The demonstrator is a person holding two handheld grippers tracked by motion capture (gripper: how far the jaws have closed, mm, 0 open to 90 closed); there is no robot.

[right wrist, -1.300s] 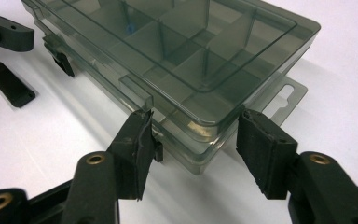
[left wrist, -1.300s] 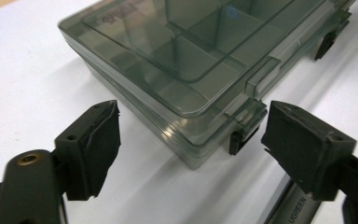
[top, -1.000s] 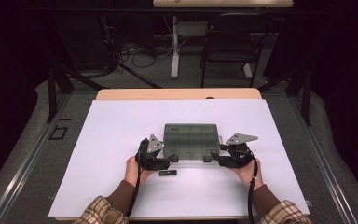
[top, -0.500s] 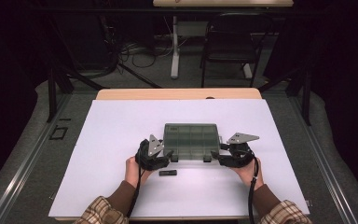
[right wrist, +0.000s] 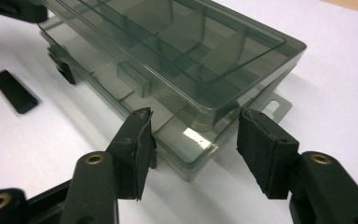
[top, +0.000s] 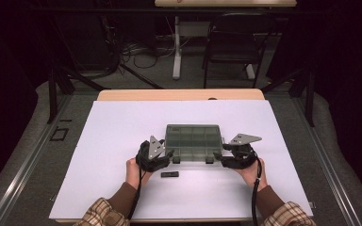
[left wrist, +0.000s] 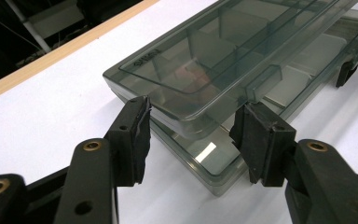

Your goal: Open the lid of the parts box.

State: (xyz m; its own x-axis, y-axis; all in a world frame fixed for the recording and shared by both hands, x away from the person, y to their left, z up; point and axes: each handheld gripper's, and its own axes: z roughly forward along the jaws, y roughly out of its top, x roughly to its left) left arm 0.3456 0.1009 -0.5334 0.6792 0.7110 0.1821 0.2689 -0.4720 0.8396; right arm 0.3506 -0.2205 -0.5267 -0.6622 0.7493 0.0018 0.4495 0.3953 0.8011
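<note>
The smoky plastic organiser box (top: 192, 142) sits between both grippers. Left gripper (left wrist: 193, 135) straddles its near corner, jaws just closing in — pads not pressing yet. Right gripper (right wrist: 196, 142) likewise released, jaws just easing wider — corner between them

Black clip (top: 169, 174) blocks sheet btw hands; rest open

My table (top: 122, 94) has a white sheet (top: 122, 141) over it; on the sheet lie a smoky plastic organizer box (top: 192, 141) and, just before it, a small black clip (top: 169, 174).
</note>
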